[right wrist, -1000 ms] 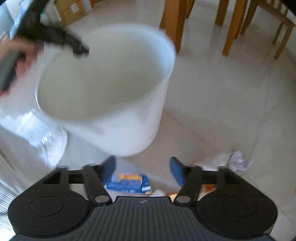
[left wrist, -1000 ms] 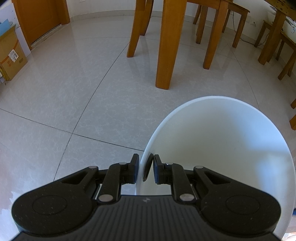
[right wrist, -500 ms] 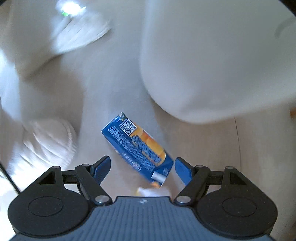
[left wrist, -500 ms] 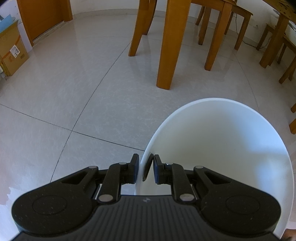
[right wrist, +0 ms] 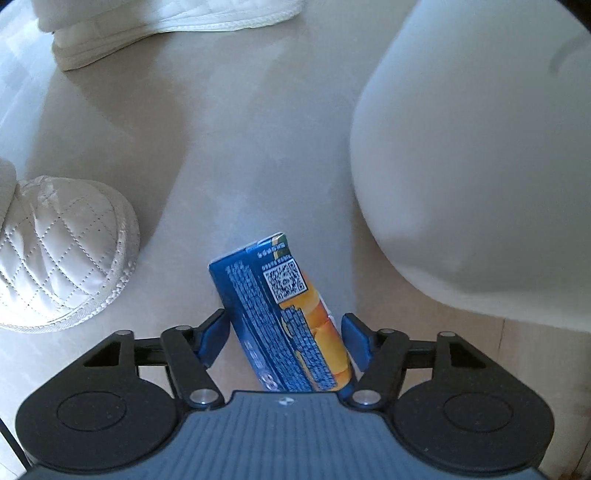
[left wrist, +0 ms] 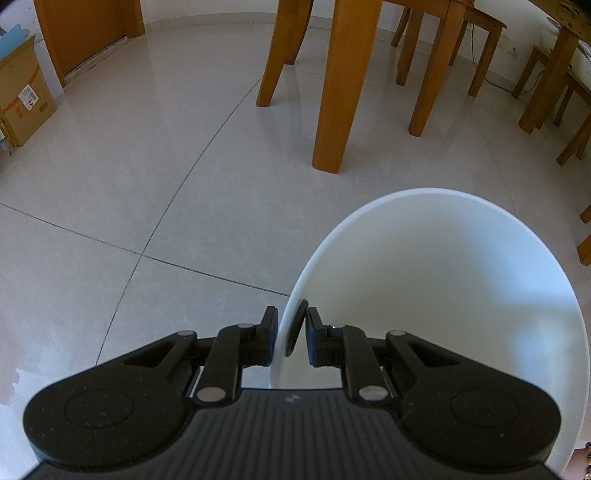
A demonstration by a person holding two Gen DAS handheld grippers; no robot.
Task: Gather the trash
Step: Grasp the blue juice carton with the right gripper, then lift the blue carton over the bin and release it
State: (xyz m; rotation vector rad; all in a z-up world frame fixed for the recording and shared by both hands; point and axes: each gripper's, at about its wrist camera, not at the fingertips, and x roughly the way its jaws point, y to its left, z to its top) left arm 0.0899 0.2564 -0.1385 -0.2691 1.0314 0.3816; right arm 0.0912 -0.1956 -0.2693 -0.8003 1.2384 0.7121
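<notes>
My left gripper (left wrist: 291,332) is shut on the near rim of a white bucket (left wrist: 443,277), one pad outside the wall and one inside. In the right wrist view the same bucket (right wrist: 480,166) hangs at the upper right, above the floor. A blue and orange juice carton (right wrist: 280,306) lies on the pale floor, its length running away from me. My right gripper (right wrist: 282,341) points steeply down over the carton. Its jaws are closing with the carton between them, and the blue pads stand just short of its two long sides.
Two white quilted slippers (right wrist: 62,251) (right wrist: 166,22) rest on the floor left of and beyond the carton. Wooden table and chair legs (left wrist: 343,85) stand ahead of the bucket. A cardboard box (left wrist: 22,96) sits at the far left by a wooden door.
My right gripper has swung down from facing the bucket's mouth to straddling the carton, and its jaws have narrowed. The left gripper and bucket have stayed still.
</notes>
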